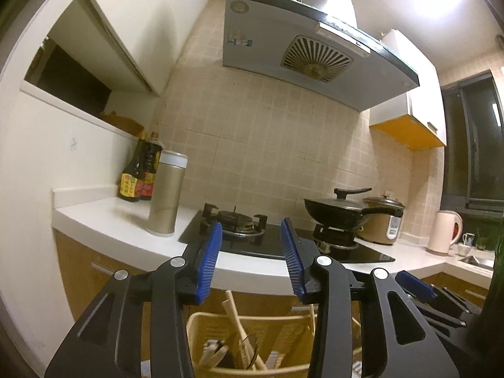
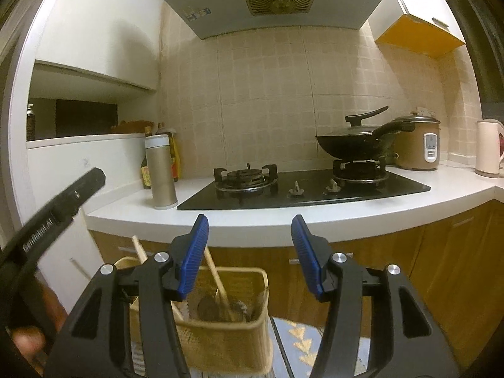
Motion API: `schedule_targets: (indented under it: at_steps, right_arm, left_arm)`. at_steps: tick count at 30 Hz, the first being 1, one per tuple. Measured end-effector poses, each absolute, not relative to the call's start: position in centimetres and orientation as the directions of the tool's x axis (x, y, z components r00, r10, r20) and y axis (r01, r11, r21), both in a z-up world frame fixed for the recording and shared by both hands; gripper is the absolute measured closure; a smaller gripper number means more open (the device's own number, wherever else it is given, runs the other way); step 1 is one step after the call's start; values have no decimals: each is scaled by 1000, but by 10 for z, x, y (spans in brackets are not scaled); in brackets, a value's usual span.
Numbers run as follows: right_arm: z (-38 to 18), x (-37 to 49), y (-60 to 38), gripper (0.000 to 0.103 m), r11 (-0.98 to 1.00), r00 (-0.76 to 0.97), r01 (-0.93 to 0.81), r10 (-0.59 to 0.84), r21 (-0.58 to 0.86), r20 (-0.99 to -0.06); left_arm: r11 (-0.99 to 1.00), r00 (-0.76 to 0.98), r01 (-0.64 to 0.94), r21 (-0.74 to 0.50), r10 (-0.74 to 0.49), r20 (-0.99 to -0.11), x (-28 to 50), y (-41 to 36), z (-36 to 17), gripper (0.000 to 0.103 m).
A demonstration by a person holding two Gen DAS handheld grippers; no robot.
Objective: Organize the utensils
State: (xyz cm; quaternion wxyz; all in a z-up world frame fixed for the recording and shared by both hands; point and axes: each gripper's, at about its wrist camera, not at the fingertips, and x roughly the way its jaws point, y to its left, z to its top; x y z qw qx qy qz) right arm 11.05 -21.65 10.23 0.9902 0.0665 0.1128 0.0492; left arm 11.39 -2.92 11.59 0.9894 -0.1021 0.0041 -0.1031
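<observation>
A tan woven basket (image 1: 283, 334) stands low in front of the counter cabinets, holding several utensils. A wooden handle (image 1: 237, 321) leans up out of it. In the right wrist view the same basket (image 2: 220, 340) shows a wooden handle (image 2: 217, 280) slanting over dark utensils inside. My left gripper (image 1: 251, 223) hovers above the basket, open, nothing between its blue pads. My right gripper (image 2: 249, 219) is also open and empty, just above and right of the basket. The left gripper's black body (image 2: 63, 198) crosses the left edge, with a hand below it.
The white counter (image 2: 315, 220) carries a black gas hob (image 2: 302, 189), a lidded wok (image 2: 356, 145), a rice cooker (image 2: 419, 145), a kettle (image 2: 488, 148), a gold flask (image 2: 162, 173) and sauce bottles (image 1: 137, 176). A range hood (image 1: 299, 50) hangs overhead. A patterned mat (image 2: 302, 343) lies beside the basket.
</observation>
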Motion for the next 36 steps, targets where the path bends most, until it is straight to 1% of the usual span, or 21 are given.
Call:
schedule_targets:
  at_steps: [5,8,9,10,11,12,13,14,15,18,20,23,25,27,29,36]
  right_arm:
    - [104,81,-208,50,992,961,-89,108,86,-254]
    - [101,66,-202,50,992,951,-105,122,74,-283]
    - [99,61,-201,50,991,948,-108,125,75,-293]
    - [96,55,-199,49,992,944,-108,125,72,-306]
    - [93,48,-197,46,992,940,-106,122,67,-318]
    - [88,40,-197,43,992,938,-102,120,72,-325]
    - [85,35,-197,37,992,937,-100,120,78,-329]
    - [80,28,-196,35,991,933,-100,124,88,-338]
    - [76,24,-196,35,991,929,-99,125,93,-347]
    - [62,12,-193,34,990,917,-95,129,108,-379]
    - [56,6,-190,27,990,917,-90,125,109,-379]
    - [50,1,-186,21,988,920,-90,130,123,-370]
    - [45,-1,-183,19,988,922,-86,127,125,-367]
    - [41,0,-181,17,991,924,-74,112,116,-365]
    - [37,-1,-179,15,992,925,-64,99,107,-366]
    - [20,7,-177,14,993,912,-63,99,103,-397]
  left_arm:
    - [954,975,208,-217,-221,-34,87,-9,117,51]
    - [954,972,205,-220,-225,-67,70,1,113,50]
    - [958,972,200,-208,-220,-80,62,3,110,48]
    - [961,972,195,-197,-216,-91,56,4,108,44]
    - [966,971,190,-177,-212,-111,47,6,102,40]
    - [969,970,186,-165,-207,-127,40,8,96,40]
    - [970,969,182,-159,-204,-137,34,9,92,37]
    - [972,968,177,-152,-200,-149,27,11,85,32]
    - [974,968,171,-148,-194,-161,23,13,80,30]
    - [979,966,145,-145,-172,-196,12,18,65,29]
    - [980,965,132,-145,-161,-207,7,19,59,23]
    - [985,967,114,-130,-139,-212,2,15,49,21]
    - [988,968,108,-109,-129,-215,0,10,41,19]
    - [991,972,92,-95,-110,-206,-4,6,36,17]
    - [993,977,72,-90,-88,-195,-6,4,30,12]
    - [995,973,20,-97,-42,-225,0,12,18,11]
